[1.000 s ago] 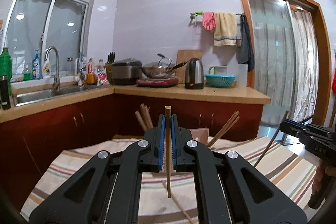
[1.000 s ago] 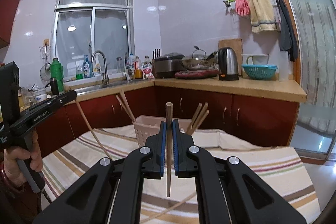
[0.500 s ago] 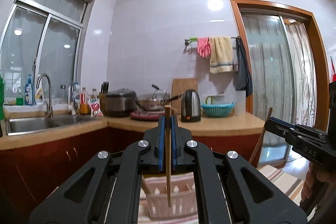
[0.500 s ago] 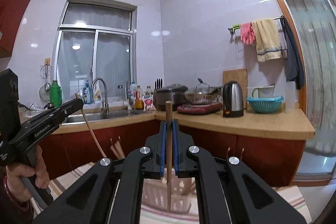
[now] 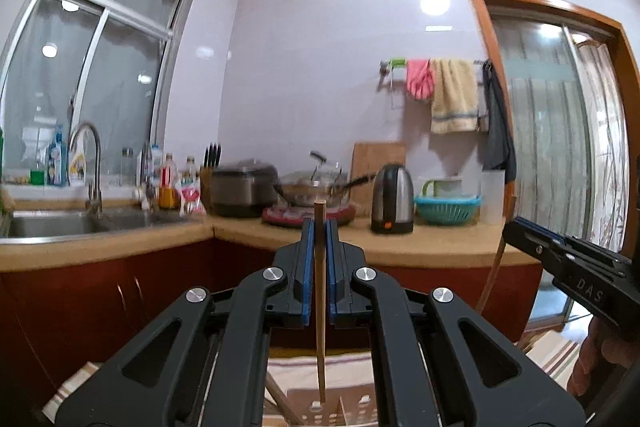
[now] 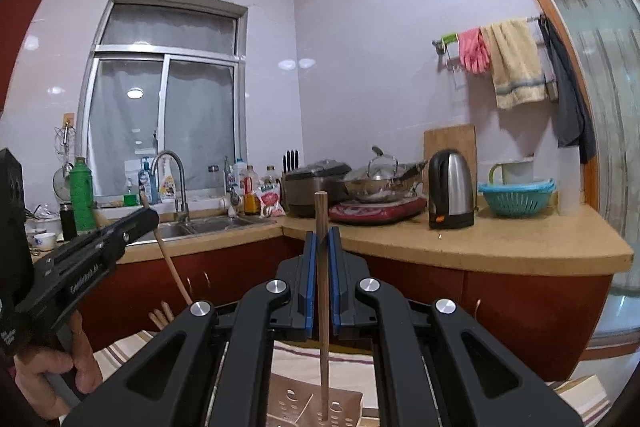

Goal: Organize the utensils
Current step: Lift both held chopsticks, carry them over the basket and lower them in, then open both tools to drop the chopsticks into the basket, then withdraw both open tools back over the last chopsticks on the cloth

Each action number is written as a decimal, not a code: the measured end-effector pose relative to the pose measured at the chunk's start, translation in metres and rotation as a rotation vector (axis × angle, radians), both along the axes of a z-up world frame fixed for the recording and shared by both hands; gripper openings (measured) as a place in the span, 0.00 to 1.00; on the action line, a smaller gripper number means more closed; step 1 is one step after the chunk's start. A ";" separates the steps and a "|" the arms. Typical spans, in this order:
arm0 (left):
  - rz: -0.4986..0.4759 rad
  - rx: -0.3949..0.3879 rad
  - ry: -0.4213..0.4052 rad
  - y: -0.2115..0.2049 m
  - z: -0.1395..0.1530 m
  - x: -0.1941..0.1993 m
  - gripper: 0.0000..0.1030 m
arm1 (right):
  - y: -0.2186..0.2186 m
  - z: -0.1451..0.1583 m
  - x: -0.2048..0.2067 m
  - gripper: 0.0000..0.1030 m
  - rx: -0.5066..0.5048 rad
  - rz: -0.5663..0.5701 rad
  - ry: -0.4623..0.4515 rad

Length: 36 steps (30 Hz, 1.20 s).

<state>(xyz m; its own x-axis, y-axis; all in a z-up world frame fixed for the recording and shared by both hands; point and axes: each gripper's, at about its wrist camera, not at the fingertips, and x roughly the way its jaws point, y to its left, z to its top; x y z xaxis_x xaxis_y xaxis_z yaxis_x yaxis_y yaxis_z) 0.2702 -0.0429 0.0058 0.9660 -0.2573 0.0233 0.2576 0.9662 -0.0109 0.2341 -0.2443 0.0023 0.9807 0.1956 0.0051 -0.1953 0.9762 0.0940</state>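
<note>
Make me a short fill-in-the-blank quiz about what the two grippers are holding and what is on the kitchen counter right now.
1. Each gripper, the left gripper and the right gripper, is shut on one wooden ____.
2. The chopstick in the left gripper stands nearly ____.
3. The colander beside the kettle is coloured ____.

Missing words: chopstick; upright; teal

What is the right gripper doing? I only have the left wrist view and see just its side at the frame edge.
Observer: The right gripper is shut on an upright chopstick.
Operator: Where is its lower tip?
Observer: Over the perforated holder at the bottom of the right wrist view. I can't tell if it touches.
Operator: How does my stick look from there?
Observer: The left gripper holds the left chopstick tilted, its lower end slanting in toward the holder.
</note>
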 end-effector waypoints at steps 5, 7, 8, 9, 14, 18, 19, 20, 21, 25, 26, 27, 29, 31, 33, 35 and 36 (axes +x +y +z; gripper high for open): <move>0.003 0.012 0.068 -0.002 -0.033 0.014 0.06 | 0.004 -0.033 0.019 0.06 -0.007 -0.002 0.070; 0.001 0.019 0.096 -0.003 -0.044 0.019 0.06 | 0.007 -0.045 0.022 0.06 -0.013 -0.002 0.098; 0.000 0.024 0.111 -0.004 -0.049 0.021 0.06 | 0.008 -0.049 0.024 0.06 -0.018 -0.005 0.107; -0.001 0.029 0.127 -0.004 -0.055 0.023 0.06 | 0.009 -0.052 0.024 0.06 -0.023 -0.007 0.115; -0.007 0.035 0.182 -0.006 -0.070 0.029 0.06 | 0.014 -0.057 0.024 0.07 -0.065 -0.012 0.140; -0.005 0.040 0.197 -0.005 -0.074 0.027 0.23 | 0.017 -0.053 0.018 0.21 -0.083 -0.015 0.139; -0.005 0.043 0.198 -0.006 -0.073 0.026 0.31 | 0.018 -0.051 0.014 0.30 -0.086 -0.020 0.130; -0.003 0.047 0.196 -0.006 -0.073 0.024 0.35 | 0.018 -0.050 0.012 0.34 -0.086 -0.024 0.126; 0.000 0.049 0.193 -0.006 -0.072 0.022 0.43 | 0.018 -0.048 0.009 0.37 -0.088 -0.026 0.121; 0.002 0.036 0.185 -0.002 -0.068 0.010 0.58 | 0.018 -0.043 -0.007 0.46 -0.091 -0.040 0.120; 0.002 0.037 0.183 -0.001 -0.066 0.006 0.59 | 0.017 -0.042 -0.010 0.47 -0.090 -0.043 0.120; 0.003 0.039 0.182 -0.001 -0.065 0.003 0.62 | 0.017 -0.040 -0.017 0.49 -0.088 -0.048 0.119; 0.001 0.042 0.183 0.000 -0.063 -0.007 0.65 | 0.016 -0.039 -0.028 0.51 -0.085 -0.055 0.119; 0.003 0.043 0.188 0.003 -0.064 -0.021 0.68 | 0.017 -0.040 -0.043 0.54 -0.089 -0.059 0.124; 0.006 0.050 0.197 0.007 -0.068 -0.036 0.70 | 0.017 -0.045 -0.061 0.57 -0.095 -0.072 0.135; 0.012 0.061 0.210 0.010 -0.072 -0.049 0.70 | 0.017 -0.054 -0.076 0.57 -0.092 -0.074 0.161; 0.015 0.066 0.221 0.014 -0.077 -0.060 0.70 | 0.017 -0.061 -0.084 0.57 -0.087 -0.075 0.180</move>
<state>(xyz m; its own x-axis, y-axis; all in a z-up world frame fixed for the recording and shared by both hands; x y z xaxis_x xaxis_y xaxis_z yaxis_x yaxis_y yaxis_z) 0.2106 -0.0293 -0.0709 0.9495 -0.2367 -0.2059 0.2415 0.9704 -0.0017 0.1501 -0.2276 -0.0588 0.9761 0.1140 -0.1848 -0.1094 0.9934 0.0350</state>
